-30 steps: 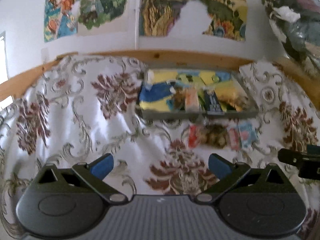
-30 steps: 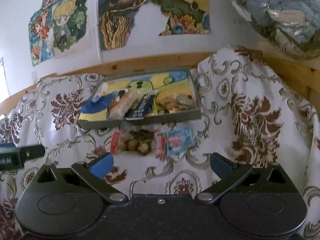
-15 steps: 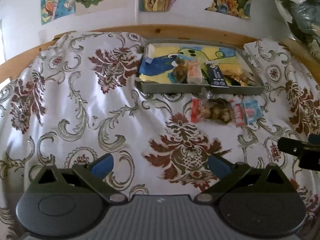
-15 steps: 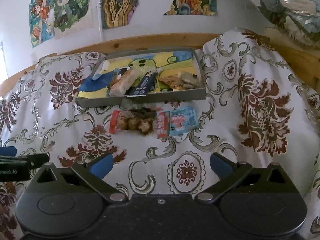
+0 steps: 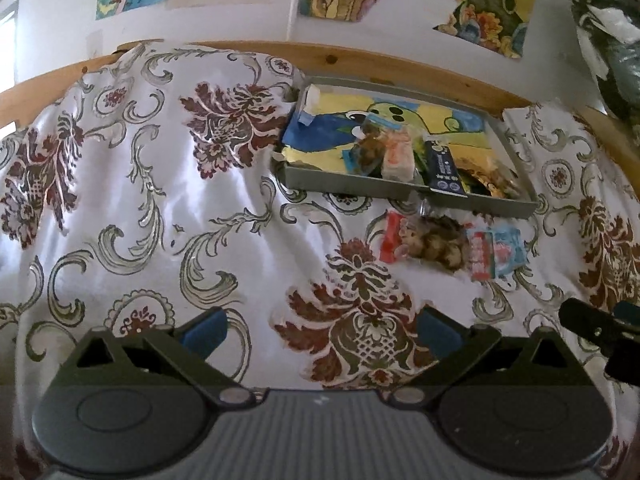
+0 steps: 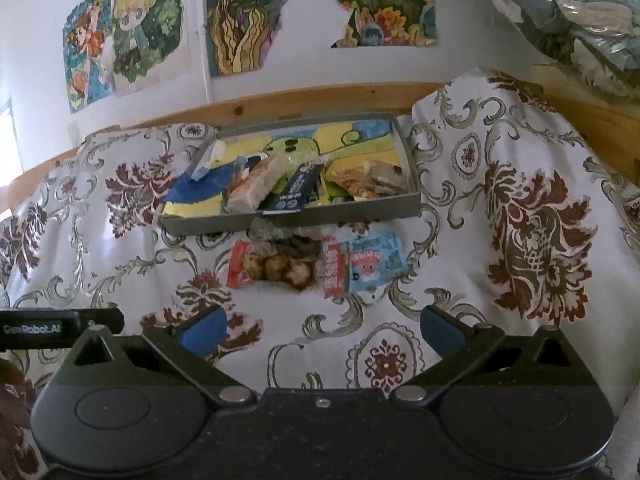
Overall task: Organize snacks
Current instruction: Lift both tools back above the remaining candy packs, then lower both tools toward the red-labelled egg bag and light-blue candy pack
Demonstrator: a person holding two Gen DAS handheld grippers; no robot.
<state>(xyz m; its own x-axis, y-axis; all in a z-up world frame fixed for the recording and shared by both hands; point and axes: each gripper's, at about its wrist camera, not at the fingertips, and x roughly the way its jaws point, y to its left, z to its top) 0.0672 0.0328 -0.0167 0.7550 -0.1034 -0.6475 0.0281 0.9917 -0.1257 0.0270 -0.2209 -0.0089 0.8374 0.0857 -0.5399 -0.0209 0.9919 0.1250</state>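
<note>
We are seeing soft daylight coming in from a bright window strip (image 5: 8, 80) at the far left, and it is laying a pale sheen across the patterned cloth (image 5: 168, 208) right of that window. Folds are casting only gentle shadows. The fisheye is bending the wooden rail (image 6: 320, 96) and darkening the corners. Snack wrappers far from the window are looking slightly smeared.

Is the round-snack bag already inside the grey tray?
No: in the right wrist view the round-snack bag lies on the patterned cloth, just in front of the grey tray.
</note>
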